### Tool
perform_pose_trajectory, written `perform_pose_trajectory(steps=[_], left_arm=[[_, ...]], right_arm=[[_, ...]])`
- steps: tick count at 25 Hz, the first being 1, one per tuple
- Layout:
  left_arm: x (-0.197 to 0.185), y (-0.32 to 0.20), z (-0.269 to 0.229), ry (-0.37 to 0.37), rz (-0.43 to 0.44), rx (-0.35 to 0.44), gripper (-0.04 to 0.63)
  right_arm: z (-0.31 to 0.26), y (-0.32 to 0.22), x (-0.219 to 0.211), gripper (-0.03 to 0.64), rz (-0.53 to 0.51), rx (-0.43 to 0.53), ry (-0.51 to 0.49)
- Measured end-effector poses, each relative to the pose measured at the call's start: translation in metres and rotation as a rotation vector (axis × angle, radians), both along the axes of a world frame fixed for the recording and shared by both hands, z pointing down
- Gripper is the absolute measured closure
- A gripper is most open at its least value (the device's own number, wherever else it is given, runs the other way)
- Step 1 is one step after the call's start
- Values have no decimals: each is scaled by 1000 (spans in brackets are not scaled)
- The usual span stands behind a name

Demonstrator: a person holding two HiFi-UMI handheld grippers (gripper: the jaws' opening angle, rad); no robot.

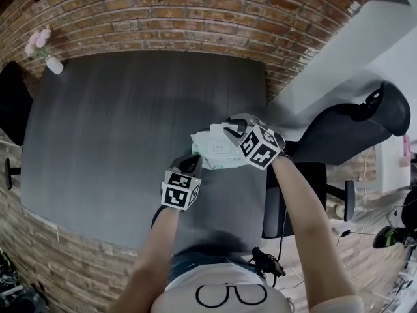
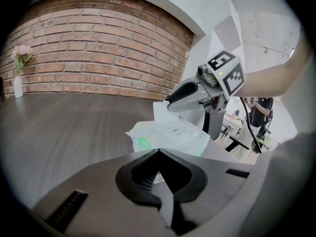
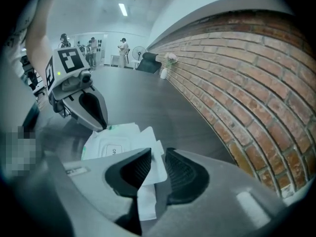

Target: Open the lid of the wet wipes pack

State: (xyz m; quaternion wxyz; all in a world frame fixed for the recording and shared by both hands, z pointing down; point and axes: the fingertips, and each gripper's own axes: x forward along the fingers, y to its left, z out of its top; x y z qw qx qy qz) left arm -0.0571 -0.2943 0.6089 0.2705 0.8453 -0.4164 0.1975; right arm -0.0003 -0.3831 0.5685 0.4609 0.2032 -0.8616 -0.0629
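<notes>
The white wet wipes pack (image 1: 212, 150) lies near the right front of the dark table (image 1: 130, 122). My left gripper (image 1: 191, 163) is shut on its near left edge; in the left gripper view the jaws (image 2: 158, 153) meet over the pack (image 2: 173, 135). My right gripper (image 1: 229, 130) is at the pack's far right side. The white lid flap (image 3: 150, 147) is peeled up and stands between the right gripper's (image 3: 158, 154) slightly parted jaws, which are not pressing on it. The left gripper view shows the flap (image 2: 160, 112) upright at the right gripper's tip (image 2: 168, 101).
A small white vase with pink flowers (image 1: 53, 64) stands at the table's far left corner against the brick wall (image 1: 163, 18). A black office chair (image 1: 352, 126) is just off the table's right edge. Several people (image 3: 91, 46) stand far off in the room.
</notes>
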Motion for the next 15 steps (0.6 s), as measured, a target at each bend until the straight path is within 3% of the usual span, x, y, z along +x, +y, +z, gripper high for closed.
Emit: perform_pose_trajectory(steps=[8,15], left_arm=[[0,0,0,22,13,0,597],[0,-2,1,33,17,-1,597]], right_arm=[[24,-14,6,477,80,-26,1],[34,-17,4,477,96,-35,8]])
